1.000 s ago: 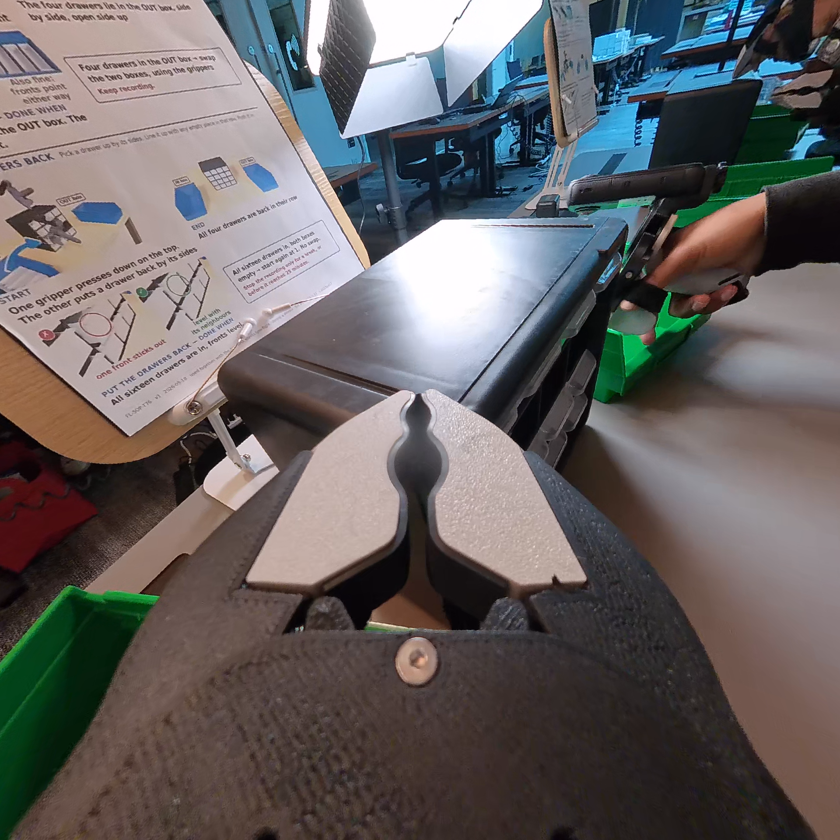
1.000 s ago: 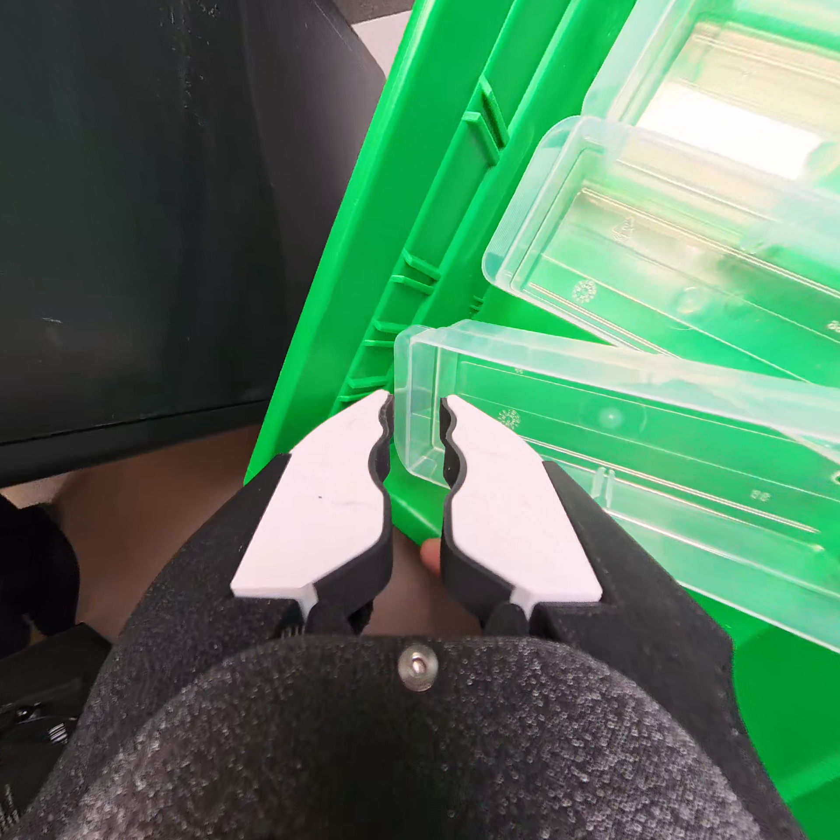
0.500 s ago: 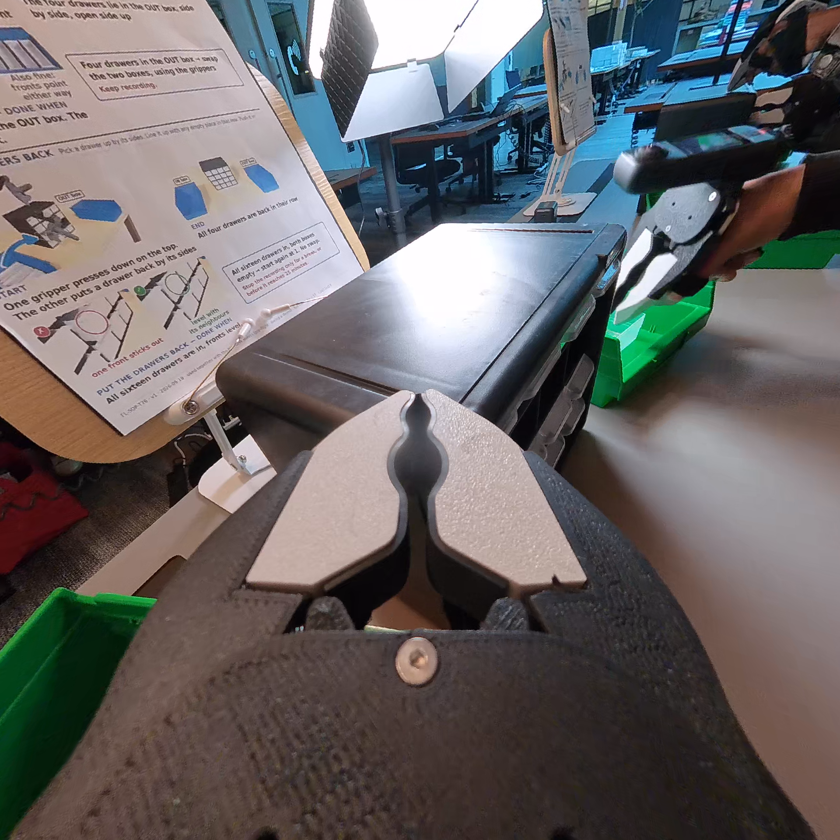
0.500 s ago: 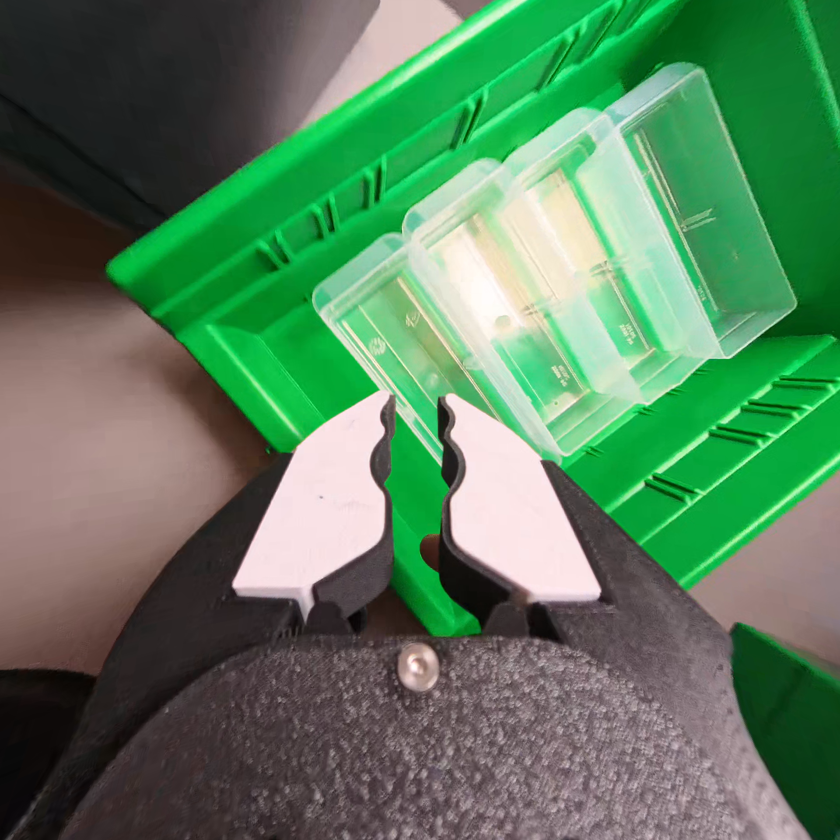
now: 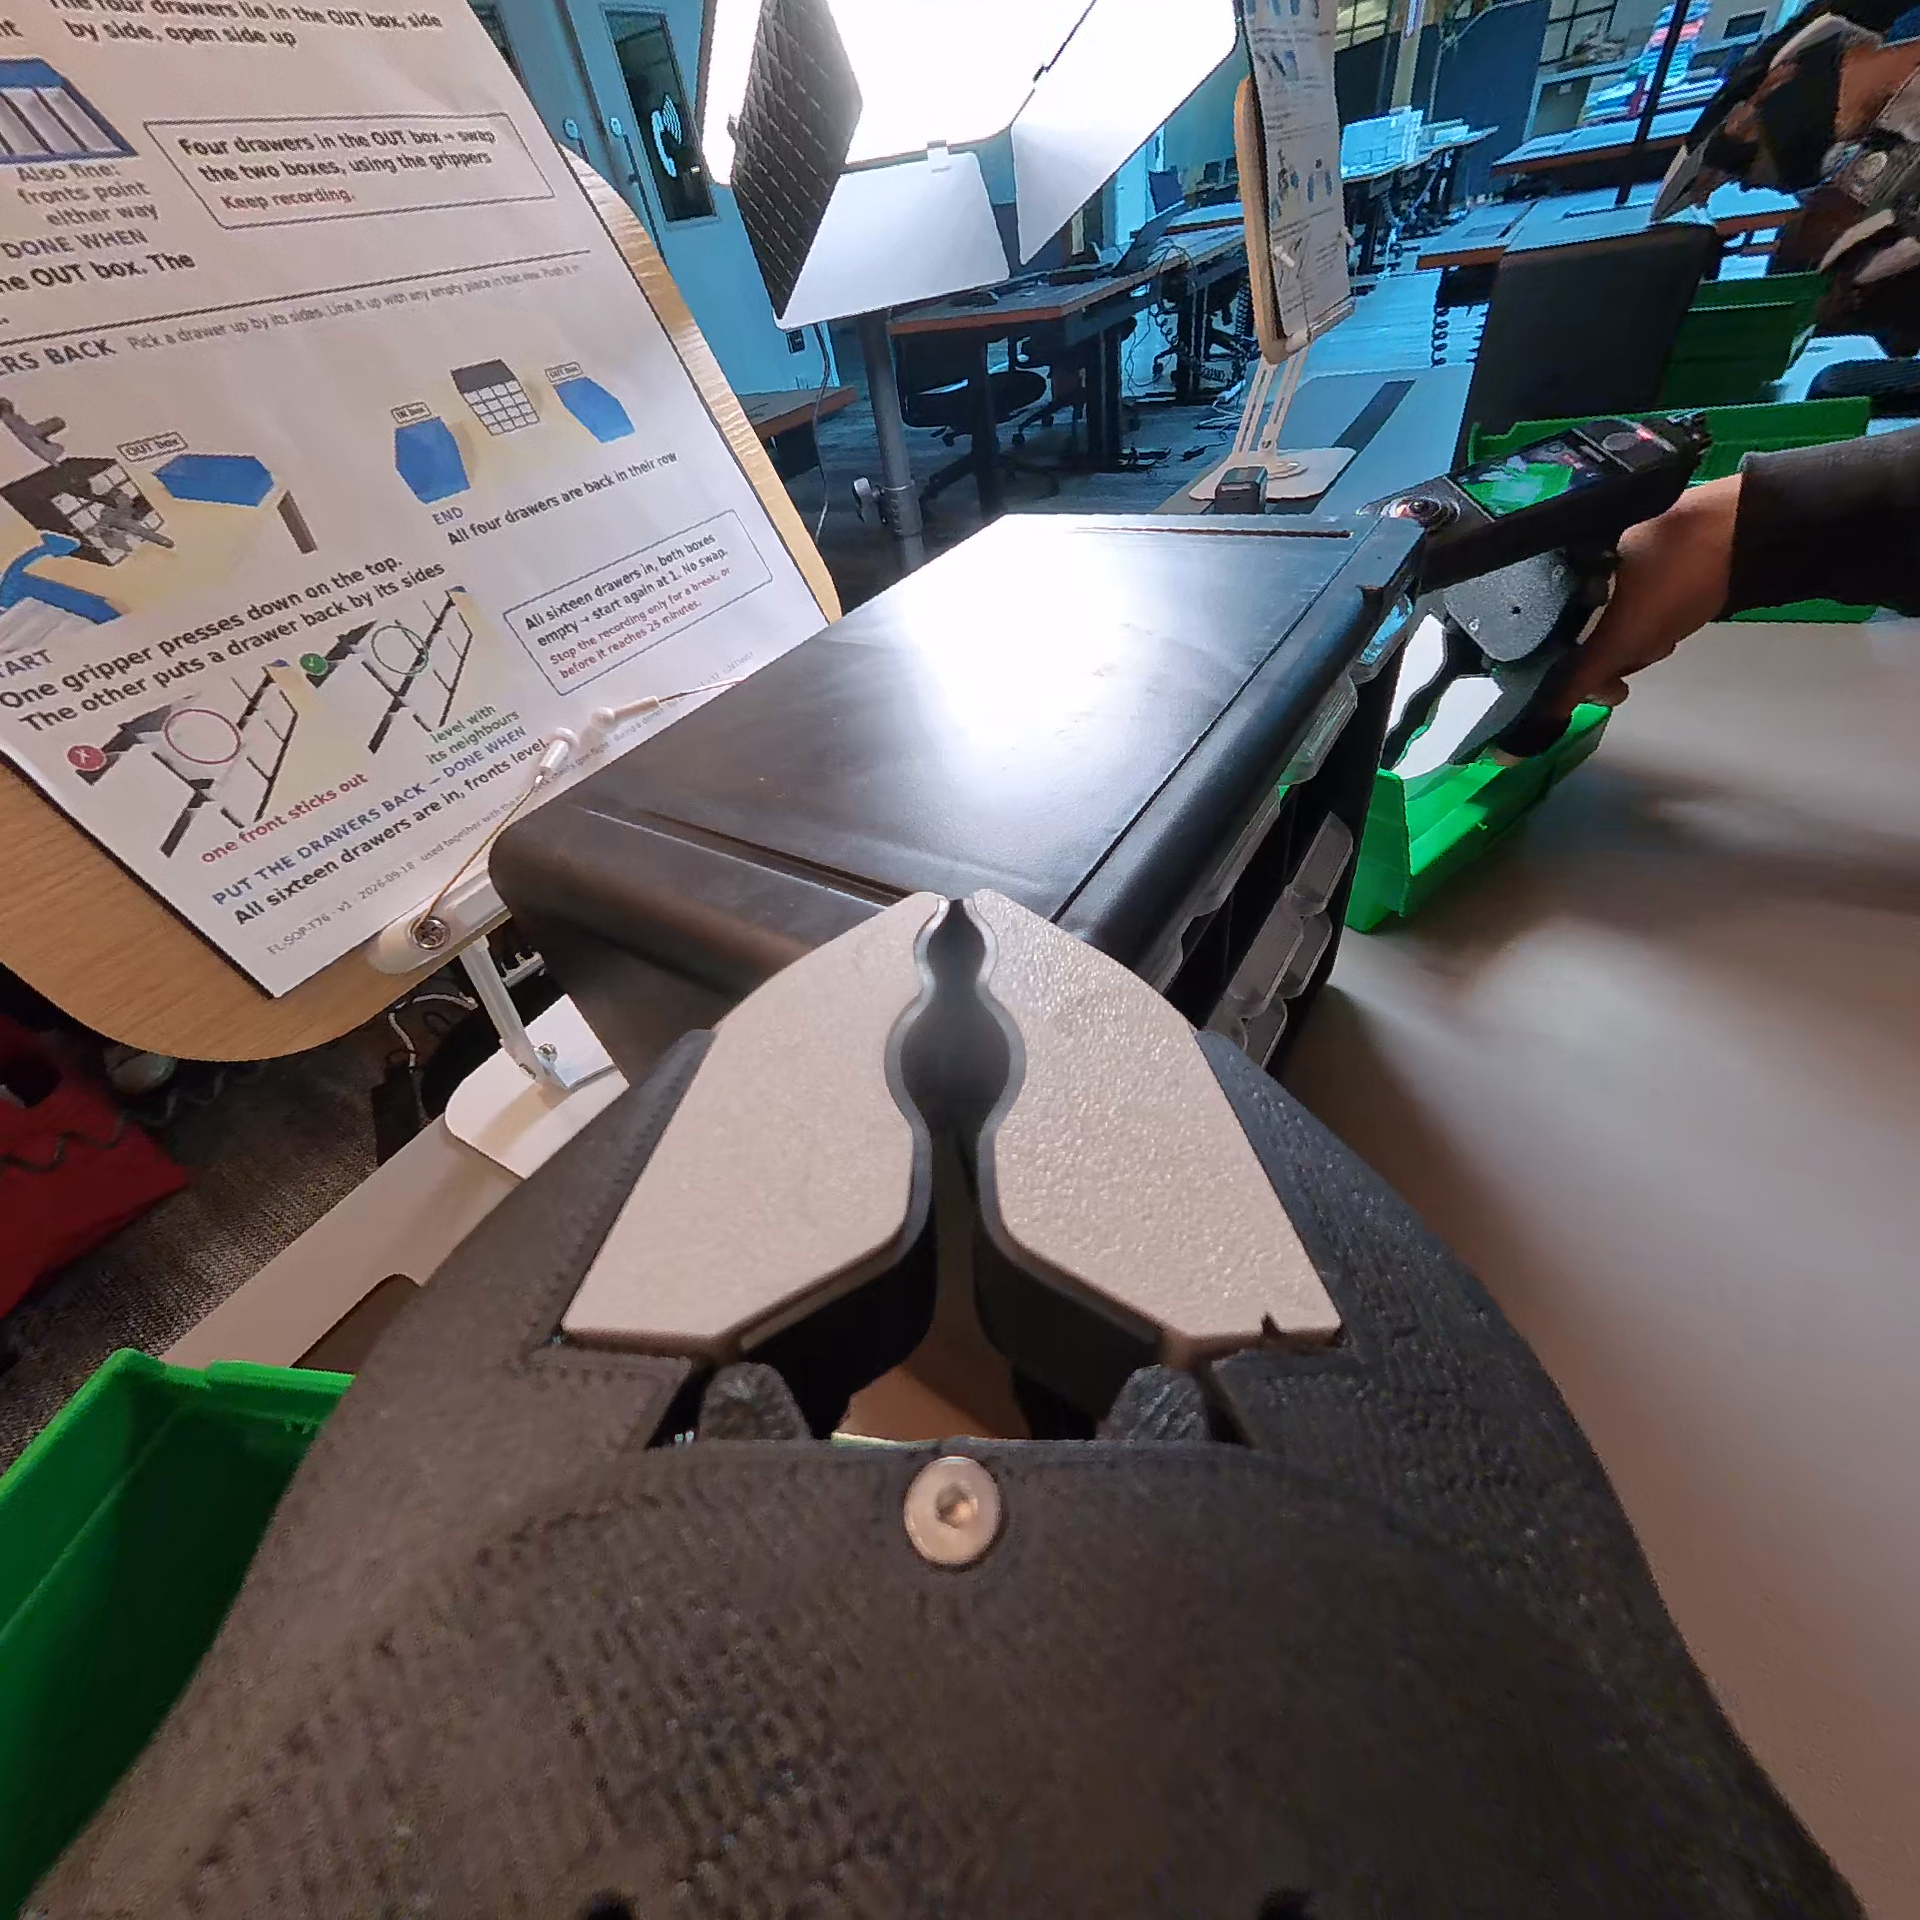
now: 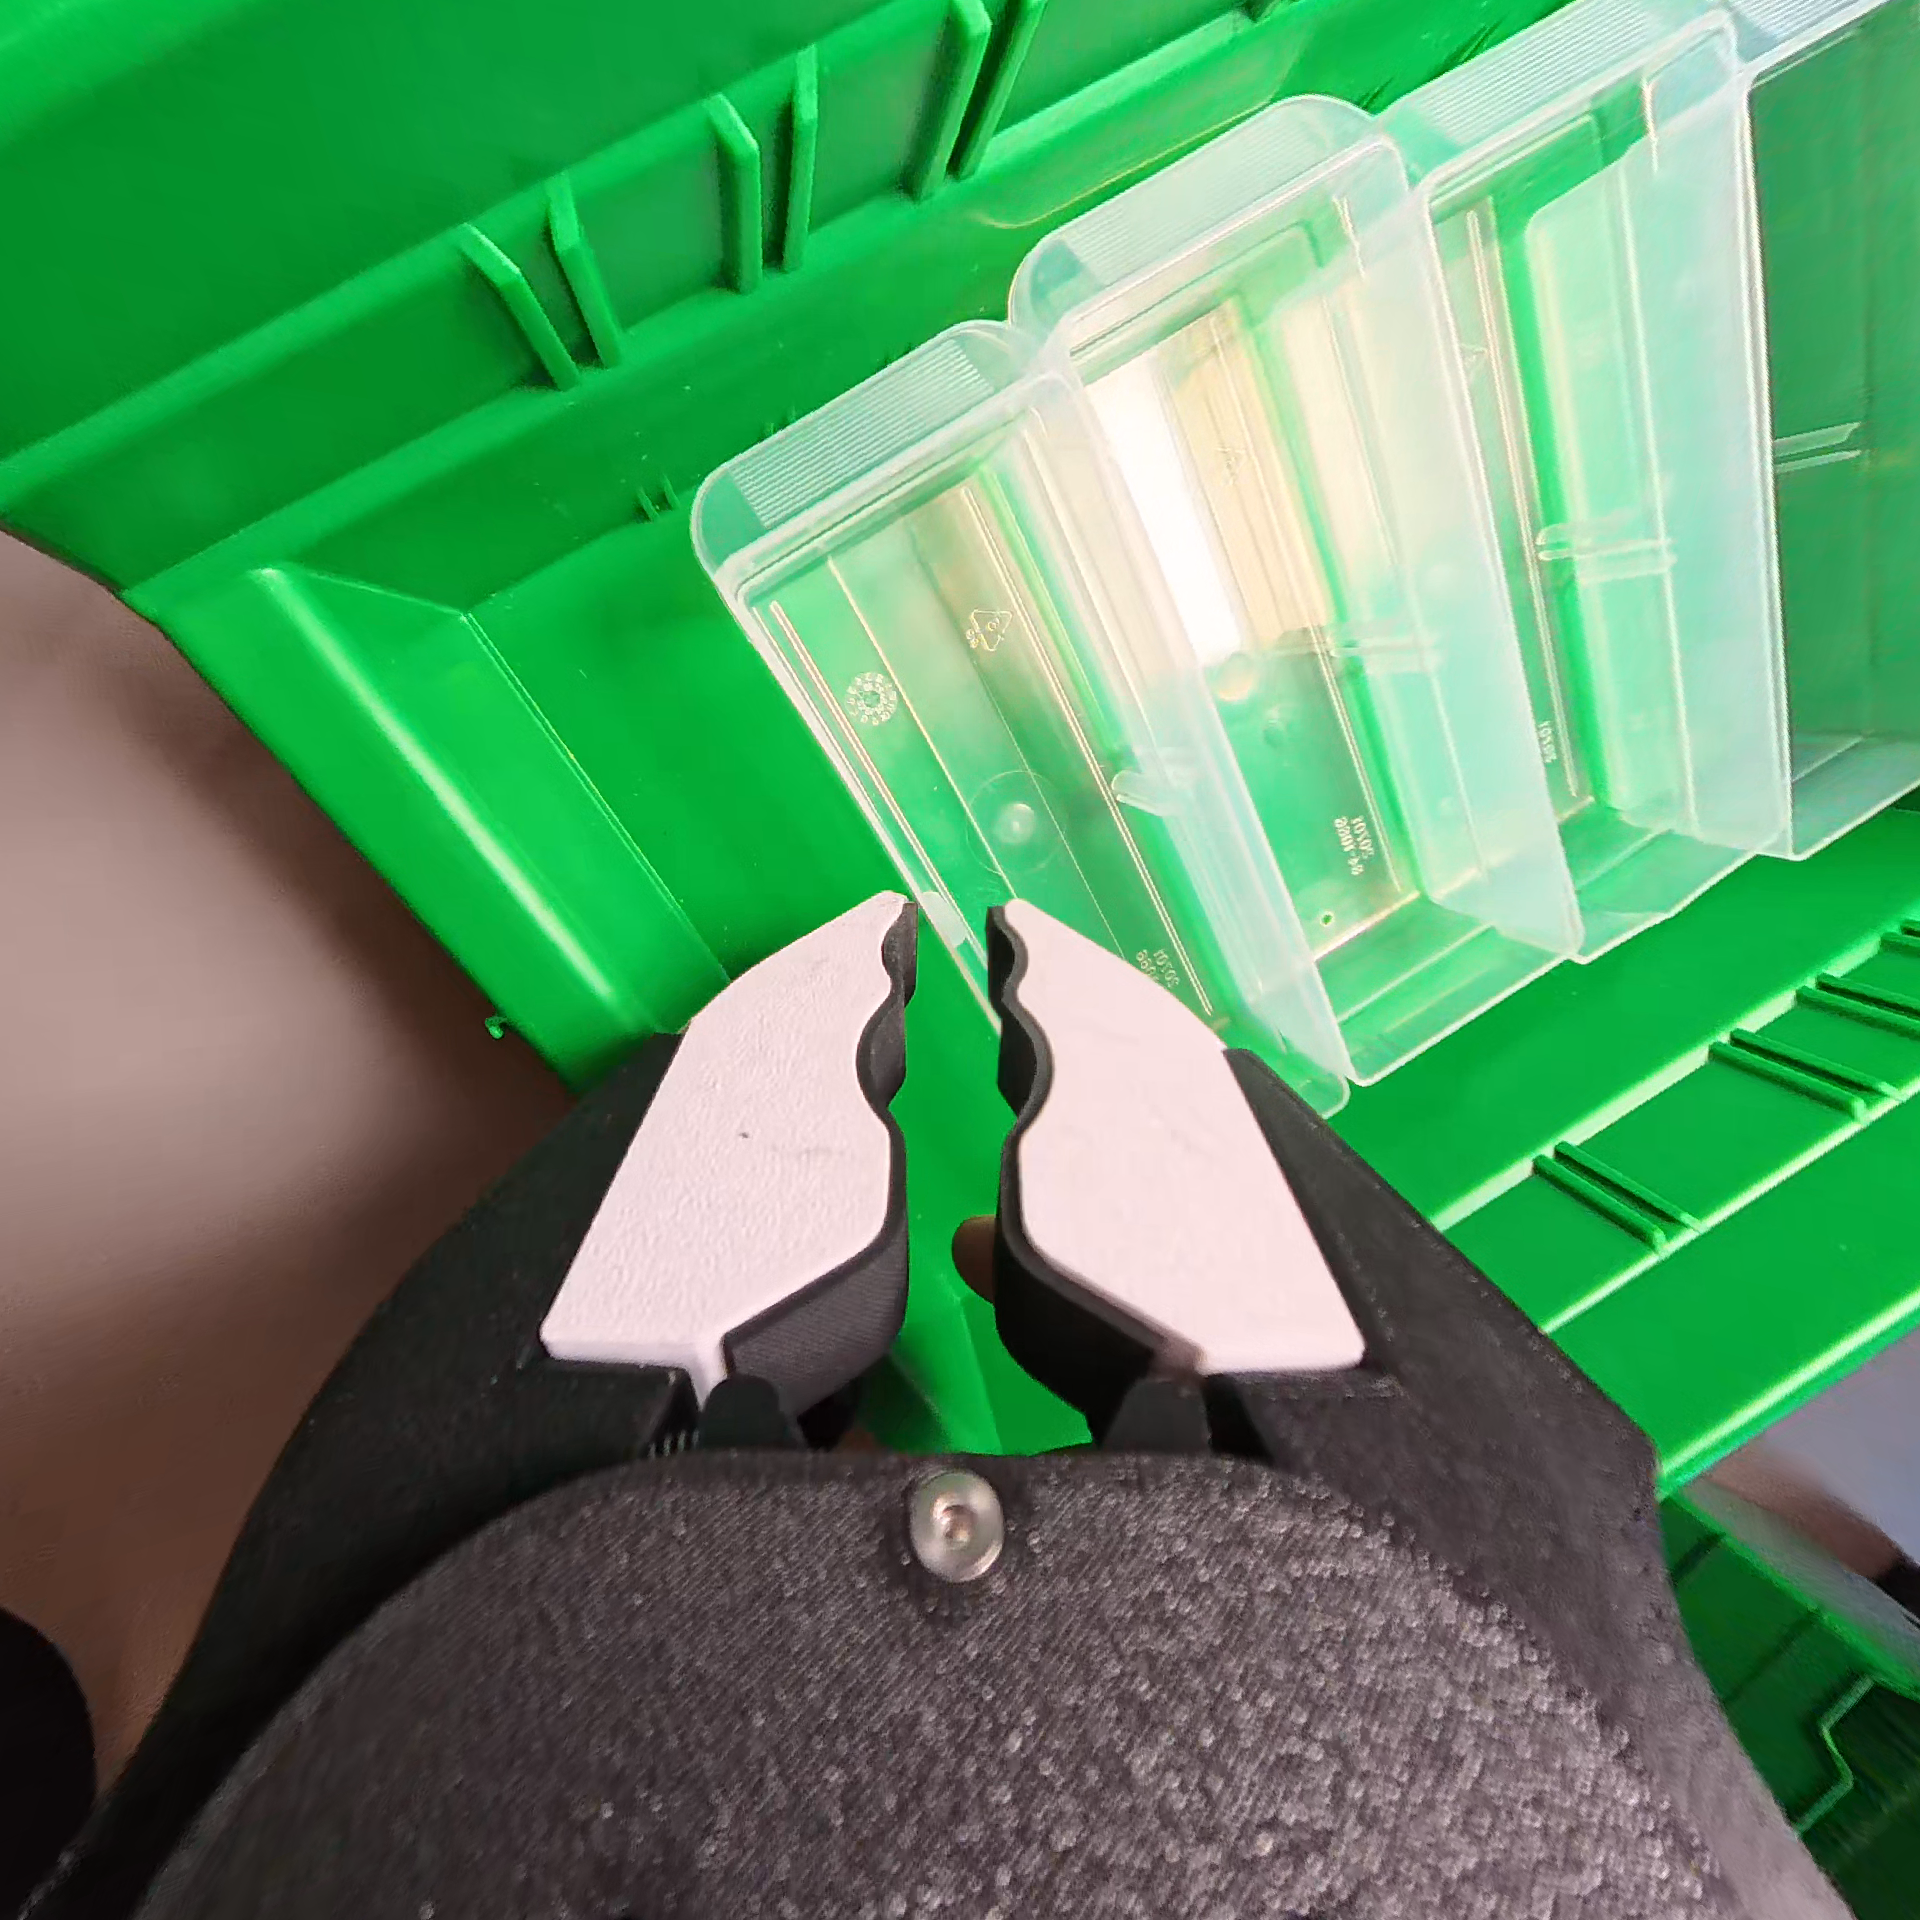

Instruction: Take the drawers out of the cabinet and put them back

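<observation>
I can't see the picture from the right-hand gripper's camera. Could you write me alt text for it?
The right gripper, its pale fingers slightly apart and holding nothing, points down into a green plastic bin. Several clear plastic drawers lie side by side, open side up, in the bin. The fingertips are near the closest drawer's edge, and a beige tabletop shows at left.

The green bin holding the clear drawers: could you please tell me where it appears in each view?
Left wrist view: the green bin sits at right of centre, beyond the black cabinet, under the right gripper.
Right wrist view: it fills the upper frame, holding the clear drawers.
Shared landmark: the right gripper.
</observation>
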Available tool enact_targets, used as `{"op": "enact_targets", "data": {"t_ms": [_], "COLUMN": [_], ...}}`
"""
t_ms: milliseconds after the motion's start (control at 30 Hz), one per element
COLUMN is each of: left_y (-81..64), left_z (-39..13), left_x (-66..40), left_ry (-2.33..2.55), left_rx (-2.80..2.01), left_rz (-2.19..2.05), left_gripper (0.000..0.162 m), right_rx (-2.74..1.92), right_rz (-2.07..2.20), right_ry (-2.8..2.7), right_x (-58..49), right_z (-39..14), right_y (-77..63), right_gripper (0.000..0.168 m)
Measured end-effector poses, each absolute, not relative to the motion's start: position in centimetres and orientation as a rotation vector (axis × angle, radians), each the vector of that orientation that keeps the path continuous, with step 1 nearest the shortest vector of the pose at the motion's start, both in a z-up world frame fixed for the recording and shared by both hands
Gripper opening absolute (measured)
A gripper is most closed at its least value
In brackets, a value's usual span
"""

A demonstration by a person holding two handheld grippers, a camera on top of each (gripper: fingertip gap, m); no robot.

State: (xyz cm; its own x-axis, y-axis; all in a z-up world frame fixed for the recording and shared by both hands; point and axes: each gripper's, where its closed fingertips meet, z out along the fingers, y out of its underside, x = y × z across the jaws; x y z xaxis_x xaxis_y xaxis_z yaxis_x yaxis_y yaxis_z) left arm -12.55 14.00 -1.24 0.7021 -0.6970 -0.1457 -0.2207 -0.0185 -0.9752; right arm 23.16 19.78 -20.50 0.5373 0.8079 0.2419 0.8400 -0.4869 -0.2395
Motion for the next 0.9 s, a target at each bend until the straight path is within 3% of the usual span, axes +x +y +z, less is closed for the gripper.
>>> {"op": "enact_targets", "data": {"t_ms": [167, 567, 900], "left_y": [14.0, 14.1, 14.2], "left_z": [-1.2, -1.2, -1.1], "left_x": [-12.6, -12.6, -12.6], "left_ry": [0.77, 0.775, 0.789], "left_rx": [-1.582, -1.585, -1.576], "left_rz": [-0.439, -0.409, -0.342], "left_gripper": [0.0, 0.0, 0.0], "right_rx": [-2.385, -1.633, -1.271], "right_rz": [-0.109, 0.389, 0.406], "right_ry": [-1.321, -0.975, -0.547], "right_x": [22.5, 11.5, 11.2], "right_z": [-19.4, -6.2, -4.6], "right_y": [19.9, 16.9, 16.8], "right_gripper": [0.017, 0.036, 0.038]}}
